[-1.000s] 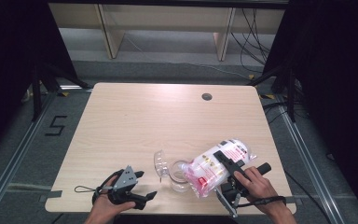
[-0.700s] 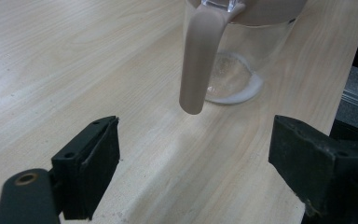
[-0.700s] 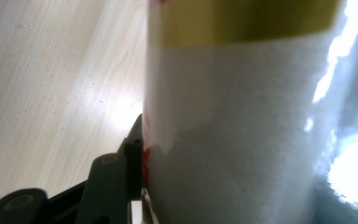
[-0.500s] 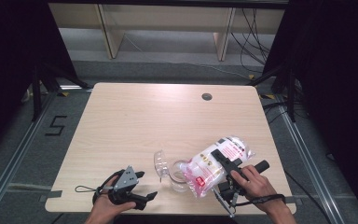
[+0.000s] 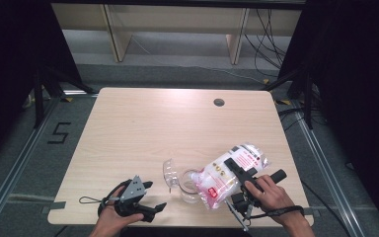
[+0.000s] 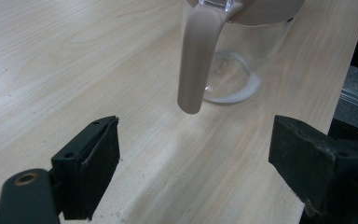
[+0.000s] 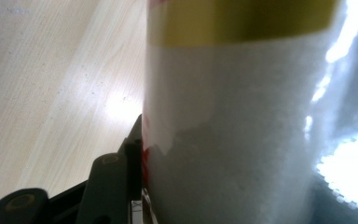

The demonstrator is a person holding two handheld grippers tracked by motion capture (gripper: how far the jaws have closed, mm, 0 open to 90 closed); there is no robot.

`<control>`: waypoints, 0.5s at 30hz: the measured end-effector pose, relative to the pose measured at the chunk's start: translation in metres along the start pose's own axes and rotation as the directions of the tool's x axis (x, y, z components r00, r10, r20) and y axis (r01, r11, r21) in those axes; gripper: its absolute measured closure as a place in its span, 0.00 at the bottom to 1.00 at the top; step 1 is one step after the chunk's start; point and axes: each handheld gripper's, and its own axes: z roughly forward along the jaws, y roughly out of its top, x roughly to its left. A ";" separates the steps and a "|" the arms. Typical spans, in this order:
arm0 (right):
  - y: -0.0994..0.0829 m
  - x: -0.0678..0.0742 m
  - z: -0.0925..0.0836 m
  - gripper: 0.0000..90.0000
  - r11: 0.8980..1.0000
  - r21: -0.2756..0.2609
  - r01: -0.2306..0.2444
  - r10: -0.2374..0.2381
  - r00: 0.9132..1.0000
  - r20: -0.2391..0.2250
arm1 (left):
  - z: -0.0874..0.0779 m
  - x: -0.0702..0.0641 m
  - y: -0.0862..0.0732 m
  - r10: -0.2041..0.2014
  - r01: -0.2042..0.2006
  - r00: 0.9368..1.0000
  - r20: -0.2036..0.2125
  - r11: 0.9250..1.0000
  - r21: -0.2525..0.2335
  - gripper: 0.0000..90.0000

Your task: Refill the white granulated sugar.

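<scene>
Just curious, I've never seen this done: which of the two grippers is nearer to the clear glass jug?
Right. The right gripper holds the white plastic bag tipped against the clear glass jug; the left gripper waits open, apart, beside its handle.

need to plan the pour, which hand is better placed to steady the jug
Left: its tool is open and empty, with the jug's handle straight ahead between its jaws. The right tool is clamped on the bag.

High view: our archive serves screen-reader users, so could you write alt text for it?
On a light wooden table, the right tool grips a tilted bag of white grains over a clear glass pitcher. The left tool rests open near the table's front edge.
</scene>
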 end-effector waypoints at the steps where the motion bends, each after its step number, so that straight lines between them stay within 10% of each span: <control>1: 0.000 0.002 -0.001 0.58 1.000 0.008 -0.020 0.020 1.000 -0.002 | 0.000 0.000 0.000 0.002 -0.002 1.000 0.001 1.000 -0.001 0.18; 15: 0.004 0.001 0.000 0.58 1.000 -0.011 0.029 -0.029 1.000 0.006 | 0.000 0.000 0.000 0.003 -0.003 1.000 0.001 1.000 -0.001 0.18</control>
